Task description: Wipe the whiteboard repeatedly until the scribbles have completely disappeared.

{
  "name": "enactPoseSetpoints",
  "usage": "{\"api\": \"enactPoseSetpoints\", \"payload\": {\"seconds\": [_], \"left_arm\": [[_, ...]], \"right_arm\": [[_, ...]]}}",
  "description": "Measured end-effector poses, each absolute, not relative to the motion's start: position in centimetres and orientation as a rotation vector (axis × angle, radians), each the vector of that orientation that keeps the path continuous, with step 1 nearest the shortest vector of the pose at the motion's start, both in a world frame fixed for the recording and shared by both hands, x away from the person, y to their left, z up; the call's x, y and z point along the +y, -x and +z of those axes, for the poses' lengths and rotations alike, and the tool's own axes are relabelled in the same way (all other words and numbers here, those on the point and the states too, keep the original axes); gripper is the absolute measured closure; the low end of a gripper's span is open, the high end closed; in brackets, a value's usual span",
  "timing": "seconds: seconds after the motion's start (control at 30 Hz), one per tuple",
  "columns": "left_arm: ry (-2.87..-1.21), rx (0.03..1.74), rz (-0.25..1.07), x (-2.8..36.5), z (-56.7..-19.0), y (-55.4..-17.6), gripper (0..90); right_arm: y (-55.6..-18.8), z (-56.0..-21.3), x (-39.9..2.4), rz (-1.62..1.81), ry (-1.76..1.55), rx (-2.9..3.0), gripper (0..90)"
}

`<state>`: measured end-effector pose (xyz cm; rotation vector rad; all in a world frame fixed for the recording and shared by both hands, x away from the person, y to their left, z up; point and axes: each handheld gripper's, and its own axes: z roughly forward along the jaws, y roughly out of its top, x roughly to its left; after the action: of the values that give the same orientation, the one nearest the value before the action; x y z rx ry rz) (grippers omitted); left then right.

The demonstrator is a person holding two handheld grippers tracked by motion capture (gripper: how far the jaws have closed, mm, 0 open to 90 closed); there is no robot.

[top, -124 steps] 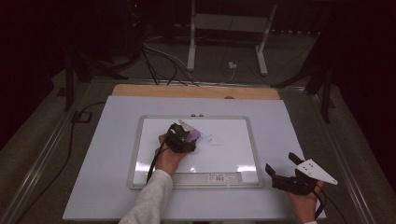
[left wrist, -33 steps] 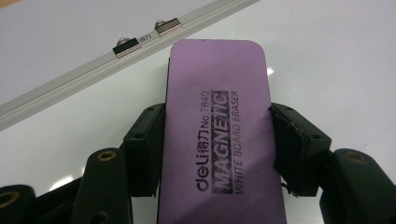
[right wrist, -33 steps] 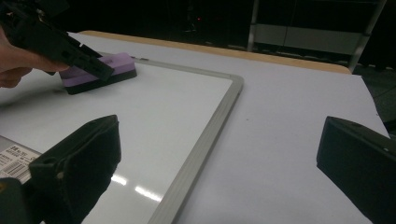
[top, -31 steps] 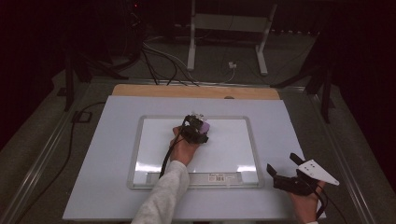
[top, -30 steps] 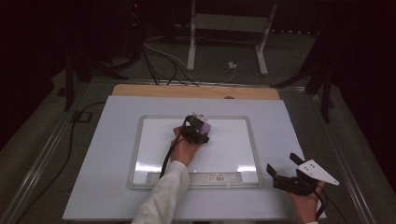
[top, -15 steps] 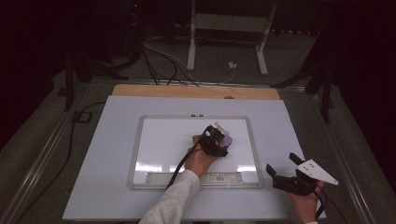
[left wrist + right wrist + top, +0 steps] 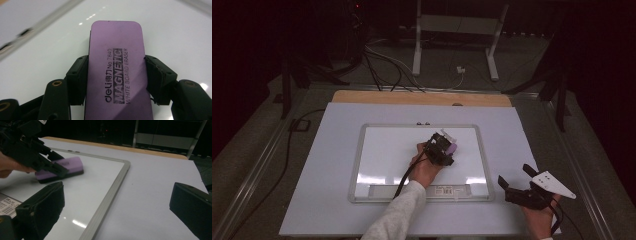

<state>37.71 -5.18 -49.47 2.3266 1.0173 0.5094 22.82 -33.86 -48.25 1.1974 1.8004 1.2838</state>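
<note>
On the whiteboard [image 7: 384,150], the left gripper [image 7: 117,75] clamps the purple eraser [image 7: 117,72] only by its narrow sides, so pressing unevenly near the frame could twist it loose, while the right gripper [image 7: 117,212] gapes wide and empty beside the board

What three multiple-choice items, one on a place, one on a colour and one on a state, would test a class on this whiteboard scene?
1. Where does the eraser sit?
A. on the whiteboard
B. on the floor
C. on the wooden strip

2. What colour is the eraser's top?
A. green
B. purple
C. yellow

3. How does the right gripper stand?
A. shut on a marker
B. shut on the eraser
C. jaws open, nothing between them

Key: 1 A, the high view shows it inside the board's frame. 2 B, the left gripper view shows a purple printed top. 3 C, the right gripper view shows its jaws wide apart over the table, while the left gripper grips the eraser.
</note>
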Motion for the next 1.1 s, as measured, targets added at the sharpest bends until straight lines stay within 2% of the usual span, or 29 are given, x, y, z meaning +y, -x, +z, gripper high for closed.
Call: {"api": "enactPoseSetpoints", "payload": {"seconds": [0.17,0.57,1.1], "left_arm": [[-2.273,1.142,0.520,-2.3,-49.6,-39.1,41.9],[-2.200,1.270,0.505,1.2,-49.7,-39.6,41.8],[-2.104,1.274,0.505,4.0,-48.3,-39.1,41.9]], "right_arm": [[-22.8,-48.2,-33.8,1.283,-1.196,1.802,0.1],[-22.8,-48.2,-33.9,1.286,-1.200,1.796,0.2],[-22.8,-48.2,-34.0,1.284,-1.202,1.790,0.2]]}}
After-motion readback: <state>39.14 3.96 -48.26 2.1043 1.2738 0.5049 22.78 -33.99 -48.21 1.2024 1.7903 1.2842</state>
